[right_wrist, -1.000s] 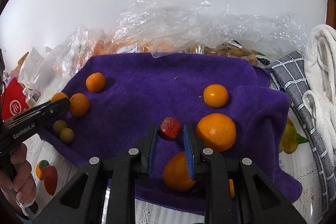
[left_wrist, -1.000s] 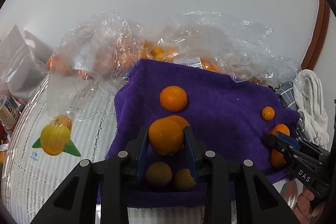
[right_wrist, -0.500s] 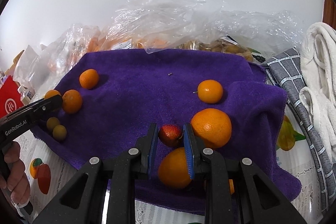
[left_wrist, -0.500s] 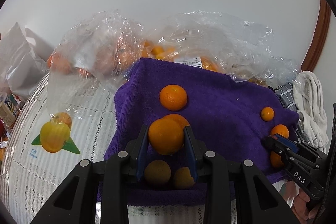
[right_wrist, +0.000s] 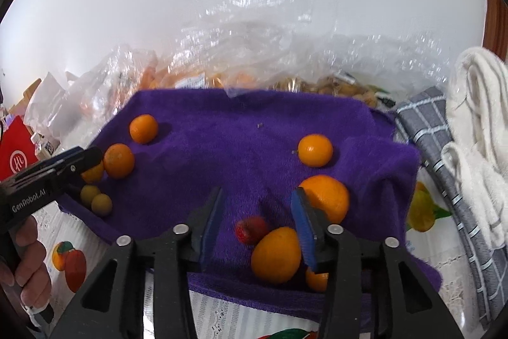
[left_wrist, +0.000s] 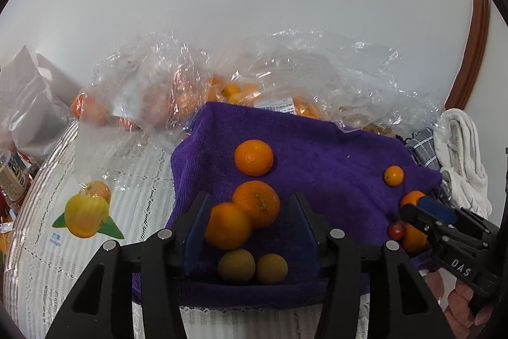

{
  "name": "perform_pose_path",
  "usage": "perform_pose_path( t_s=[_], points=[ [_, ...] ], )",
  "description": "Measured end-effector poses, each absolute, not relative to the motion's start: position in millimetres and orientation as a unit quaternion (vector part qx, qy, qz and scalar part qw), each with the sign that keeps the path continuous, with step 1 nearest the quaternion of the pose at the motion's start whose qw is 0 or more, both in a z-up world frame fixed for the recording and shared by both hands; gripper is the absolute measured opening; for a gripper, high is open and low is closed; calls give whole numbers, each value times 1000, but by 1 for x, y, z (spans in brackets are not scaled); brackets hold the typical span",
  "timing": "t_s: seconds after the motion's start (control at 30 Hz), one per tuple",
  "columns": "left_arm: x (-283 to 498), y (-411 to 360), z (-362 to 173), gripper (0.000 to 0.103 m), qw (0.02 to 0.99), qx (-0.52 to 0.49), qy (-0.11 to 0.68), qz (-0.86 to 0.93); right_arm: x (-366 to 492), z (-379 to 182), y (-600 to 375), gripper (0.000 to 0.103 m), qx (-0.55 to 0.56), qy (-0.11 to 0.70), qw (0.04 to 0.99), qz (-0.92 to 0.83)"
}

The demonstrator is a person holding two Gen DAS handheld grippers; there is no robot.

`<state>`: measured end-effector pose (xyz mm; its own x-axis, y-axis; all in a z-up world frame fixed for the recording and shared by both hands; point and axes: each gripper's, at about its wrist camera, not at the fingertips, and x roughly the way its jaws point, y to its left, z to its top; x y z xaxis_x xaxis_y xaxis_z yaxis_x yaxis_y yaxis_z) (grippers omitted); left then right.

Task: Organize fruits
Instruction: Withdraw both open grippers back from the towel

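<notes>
White towel (right_wrist: 476, 123), grey checked cloth (right_wrist: 444, 154), red packet (right_wrist: 16, 158), lace tablecloth (left_wrist: 63, 259)

On the purple towel (left_wrist: 317, 167) we see two oranges (left_wrist: 255, 203) touching, with two dull yellow-green small fruits (left_wrist: 236, 265) side by side just in front and a third orange (left_wrist: 253, 157) behind. Across the towel a red strawberry (right_wrist: 250, 229) lies beside an elongated orange fruit (right_wrist: 276, 254).

A small orange (right_wrist: 317, 280) hides partly behind the right tool's finger; bagged fruit (right_wrist: 346, 89) shows blurred.
</notes>
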<state>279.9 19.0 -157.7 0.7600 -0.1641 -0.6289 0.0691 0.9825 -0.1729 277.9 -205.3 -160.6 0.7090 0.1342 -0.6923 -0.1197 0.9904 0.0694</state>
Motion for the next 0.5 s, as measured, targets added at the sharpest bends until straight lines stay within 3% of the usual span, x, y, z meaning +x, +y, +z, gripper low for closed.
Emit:
perform_pose_path(
  t_s=[0.5],
  points=[
    [173, 13, -92, 55, 939, -42, 336, -60, 184, -91, -228, 59, 21, 354, 934, 33]
  ],
)
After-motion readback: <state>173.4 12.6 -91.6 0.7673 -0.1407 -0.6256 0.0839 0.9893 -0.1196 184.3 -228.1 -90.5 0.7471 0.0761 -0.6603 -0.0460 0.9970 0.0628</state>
